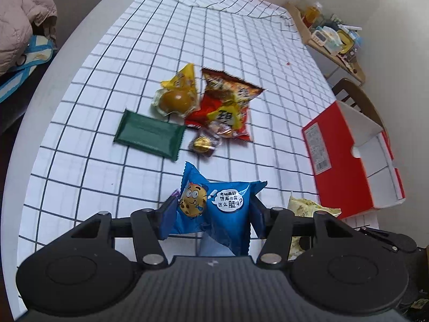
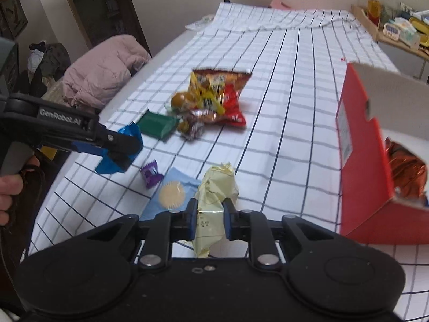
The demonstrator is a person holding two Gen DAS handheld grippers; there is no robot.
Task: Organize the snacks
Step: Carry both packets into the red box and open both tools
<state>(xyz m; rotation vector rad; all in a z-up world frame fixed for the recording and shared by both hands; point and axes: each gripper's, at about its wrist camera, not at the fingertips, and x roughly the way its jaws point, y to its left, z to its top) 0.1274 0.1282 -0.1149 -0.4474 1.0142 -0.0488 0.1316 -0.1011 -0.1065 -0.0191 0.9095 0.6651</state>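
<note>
Checked tablecloth, both grippers angled down, loaded

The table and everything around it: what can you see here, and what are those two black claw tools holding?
Cookie packet: one, blue, clamped in left claw.
Wrinkled packet: one, pale yellow, clamped in right claw.
Flat bar: one, dark green, on checked cloth.
Chip bag: one, red, mid-table.
Egg packet: one, yellow, left of chip bag.
Small sweet: one, purple, near table edge.
Light packet: one, pale blue, beside yellow packet.
Box: one, red, open, at right.
Jacket: one, pink, beside table.
Left gripper: black.
Right gripper: black.
</note>
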